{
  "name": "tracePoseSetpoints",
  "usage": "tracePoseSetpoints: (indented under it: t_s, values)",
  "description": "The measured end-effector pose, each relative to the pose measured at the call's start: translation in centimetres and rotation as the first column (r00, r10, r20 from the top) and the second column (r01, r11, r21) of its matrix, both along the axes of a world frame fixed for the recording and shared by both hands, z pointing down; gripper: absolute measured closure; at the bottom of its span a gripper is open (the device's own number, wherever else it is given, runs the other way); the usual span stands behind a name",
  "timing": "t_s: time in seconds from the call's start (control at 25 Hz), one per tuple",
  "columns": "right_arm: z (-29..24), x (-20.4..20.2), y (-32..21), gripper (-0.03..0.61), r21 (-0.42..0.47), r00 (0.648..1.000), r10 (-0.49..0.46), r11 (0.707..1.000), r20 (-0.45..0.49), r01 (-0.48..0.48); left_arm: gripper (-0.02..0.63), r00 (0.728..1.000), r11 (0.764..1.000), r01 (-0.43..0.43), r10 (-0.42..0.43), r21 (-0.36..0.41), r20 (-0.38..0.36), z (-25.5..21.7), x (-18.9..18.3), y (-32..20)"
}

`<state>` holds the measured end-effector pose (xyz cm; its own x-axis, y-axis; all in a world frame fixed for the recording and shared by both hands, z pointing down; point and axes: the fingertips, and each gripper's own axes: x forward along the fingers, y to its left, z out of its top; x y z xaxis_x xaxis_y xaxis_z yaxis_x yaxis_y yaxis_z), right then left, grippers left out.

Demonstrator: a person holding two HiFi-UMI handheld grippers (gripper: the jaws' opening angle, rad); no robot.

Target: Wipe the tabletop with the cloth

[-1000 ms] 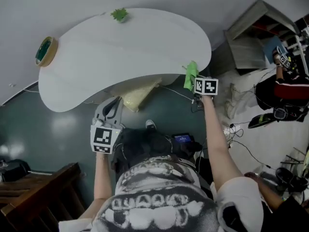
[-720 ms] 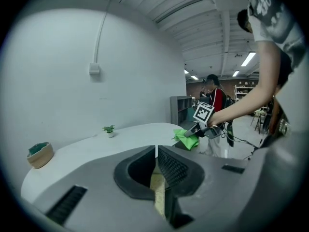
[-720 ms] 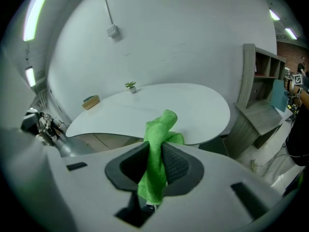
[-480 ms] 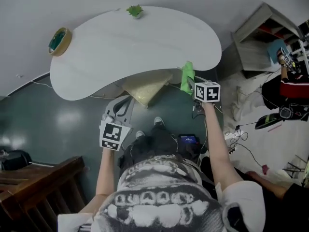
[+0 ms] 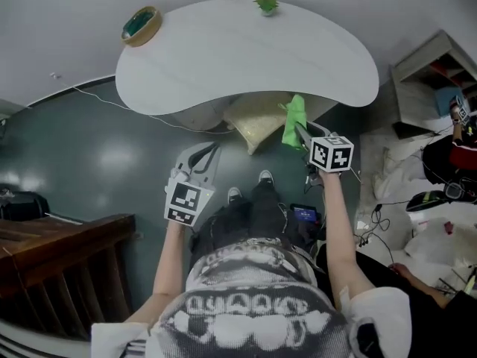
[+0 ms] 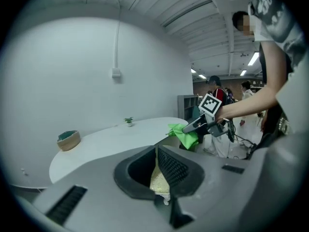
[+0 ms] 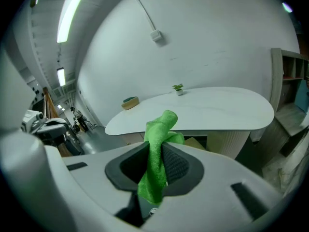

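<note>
Just short of the tabletop (image 5: 223,58), the right gripper (image 5: 299,130) pinches the green cloth (image 5: 293,118). Only its own view shows the cloth's tail hanging below. The left gripper (image 5: 203,154) is clenched, empty.

Bench (image 5: 246,58) stands ahead of the person. Bowl (image 5: 141,25) sits on its far left end. Small potted plant (image 5: 266,5) sits on the far edge, right of the bowl and well apart. Sack (image 5: 257,125) lies under the near edge. Cloth (image 5: 294,118), in the right gripper's (image 5: 300,134) jaws, is off the bench, just before that edge. Left gripper (image 5: 200,155) is further left, apart from the bench.
</note>
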<state>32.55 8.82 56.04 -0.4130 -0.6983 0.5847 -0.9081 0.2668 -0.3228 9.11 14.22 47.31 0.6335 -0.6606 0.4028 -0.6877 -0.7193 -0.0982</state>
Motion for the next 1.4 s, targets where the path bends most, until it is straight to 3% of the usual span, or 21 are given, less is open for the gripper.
tracePoseSetpoints:
  t_s: [0.28,0.56,0.92,1.4]
  values:
    - [-1.7,-8.8,4.1,0.505,0.034,0.992,-0.114,0.993,0.045,0.113,0.600,0.998,0.997,0.070,-0.070,-0.015,-0.009,1.0,-5.2,3.5]
    - [-2.6,-15.0,7.3,0.505,0.046,0.977,-0.203,0.979,0.062,0.200,0.600,0.995,0.995,0.101,-0.101,-0.022,-0.022,1.6,-8.0,5.2]
    - [-2.8,-17.9,8.4,0.506,0.040,0.960,-0.273,0.962,0.056,0.271,0.600,0.994,0.995,0.102,-0.102,-0.025,-0.033,1.8,-8.1,4.8]
    - [-2.3,-18.4,7.9,0.506,0.025,0.952,-0.302,0.953,0.043,0.301,0.600,0.995,0.996,0.083,-0.084,-0.029,-0.050,1.9,-6.7,3.2]
